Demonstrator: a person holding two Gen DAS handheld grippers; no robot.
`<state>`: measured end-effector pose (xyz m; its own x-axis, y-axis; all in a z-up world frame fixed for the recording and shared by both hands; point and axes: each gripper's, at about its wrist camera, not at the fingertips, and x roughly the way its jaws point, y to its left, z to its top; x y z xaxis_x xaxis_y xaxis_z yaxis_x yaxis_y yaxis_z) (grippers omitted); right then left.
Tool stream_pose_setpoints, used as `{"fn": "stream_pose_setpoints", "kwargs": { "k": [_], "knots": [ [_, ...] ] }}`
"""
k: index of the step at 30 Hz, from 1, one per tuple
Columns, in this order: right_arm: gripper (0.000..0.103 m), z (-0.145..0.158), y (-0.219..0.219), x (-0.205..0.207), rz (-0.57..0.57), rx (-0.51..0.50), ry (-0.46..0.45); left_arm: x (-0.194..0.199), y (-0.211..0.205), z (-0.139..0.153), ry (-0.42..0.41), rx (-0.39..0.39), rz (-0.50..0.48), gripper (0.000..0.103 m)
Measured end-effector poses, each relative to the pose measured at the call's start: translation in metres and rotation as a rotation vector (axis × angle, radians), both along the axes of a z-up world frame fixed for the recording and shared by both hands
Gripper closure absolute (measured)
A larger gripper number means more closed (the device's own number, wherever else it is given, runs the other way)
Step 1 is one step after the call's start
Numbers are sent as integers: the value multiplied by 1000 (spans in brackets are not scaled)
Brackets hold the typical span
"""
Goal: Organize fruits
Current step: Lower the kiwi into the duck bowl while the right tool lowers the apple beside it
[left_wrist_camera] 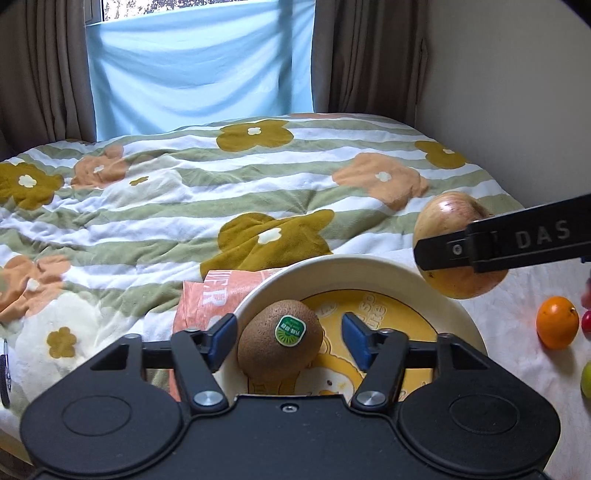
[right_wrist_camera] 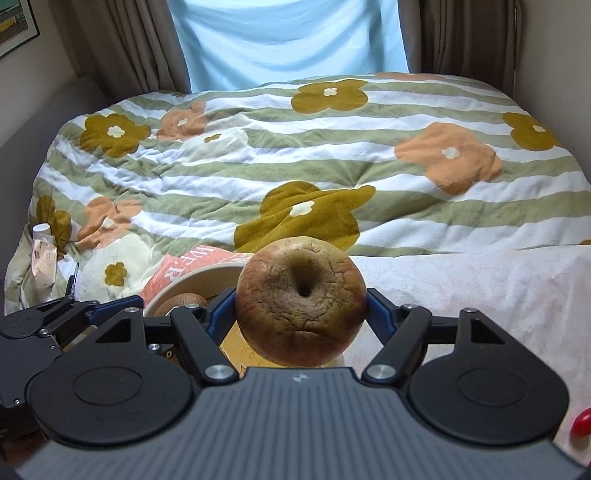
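A bed fills the room ahead, covered by a quilt (left_wrist_camera: 192, 192) striped green and white with ochre and peach flowers. Behind it a pale blue curtain (left_wrist_camera: 199, 62) hangs over the window between brown drapes (left_wrist_camera: 362, 55). Nearer the cameras a pinkish-white cloth (right_wrist_camera: 461, 288) covers the surface, and on it stands a cream bowl (left_wrist_camera: 369, 266) with a yellow printed bottom, resting partly on an orange printed bag (left_wrist_camera: 210, 295).

The left gripper (left_wrist_camera: 288, 339) has its blue-padded fingers wide apart on either side of a kiwi (left_wrist_camera: 279, 341) that lies in the bowl with a green sticker on top; whether the pads touch it cannot be told. The right gripper (right_wrist_camera: 301, 310) is clamped on an apple (right_wrist_camera: 301, 301), yellow-brown with a red blush and cracked skin around its hollow, held in the air over the bowl's right rim.

Only the left wrist view shows the apple from the side, with the right gripper's black finger across it, and an orange (left_wrist_camera: 557, 322) on the cloth at the far right beside a red fruit (left_wrist_camera: 586, 320) and a green one (left_wrist_camera: 586, 378), both cut off by the edge. Only the right wrist view shows a framed picture (right_wrist_camera: 16, 26) on the left wall, crumpled paper packaging (right_wrist_camera: 44, 262) at the bed's left edge, and the left gripper's body at lower left.
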<state>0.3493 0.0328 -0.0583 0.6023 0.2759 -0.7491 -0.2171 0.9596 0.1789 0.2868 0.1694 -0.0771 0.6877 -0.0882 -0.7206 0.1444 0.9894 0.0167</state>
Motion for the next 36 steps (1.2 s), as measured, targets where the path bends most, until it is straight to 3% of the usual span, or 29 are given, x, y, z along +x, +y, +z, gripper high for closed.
{"fn": "stream_pose_setpoints", "kwargs": {
  "k": [2,7,10,22,25,28,36],
  "knots": [
    [15,-2,2,1,8,-2,7,-6,0,3,-18,20,-6,21],
    [15,-8,11,1,49,-12,15,-17,3,6,-20,38,-22,18],
    [15,-13,19,3,79,-27,24,-26,10,4,-12,26,-10,11],
    [14,-38,53,3,183,-98,6,-42,30,2,4,-7,62,11],
    [0,-29,55,-4,187,-104,-64,-45,33,3,5,-15,68,11],
    [0,-19,53,-11,182,-118,-118,-46,33,5,1,-24,65,11],
    [0,-4,44,-20,153,-92,-119,-54,28,16,-21,-35,59,11]
  ]
}}
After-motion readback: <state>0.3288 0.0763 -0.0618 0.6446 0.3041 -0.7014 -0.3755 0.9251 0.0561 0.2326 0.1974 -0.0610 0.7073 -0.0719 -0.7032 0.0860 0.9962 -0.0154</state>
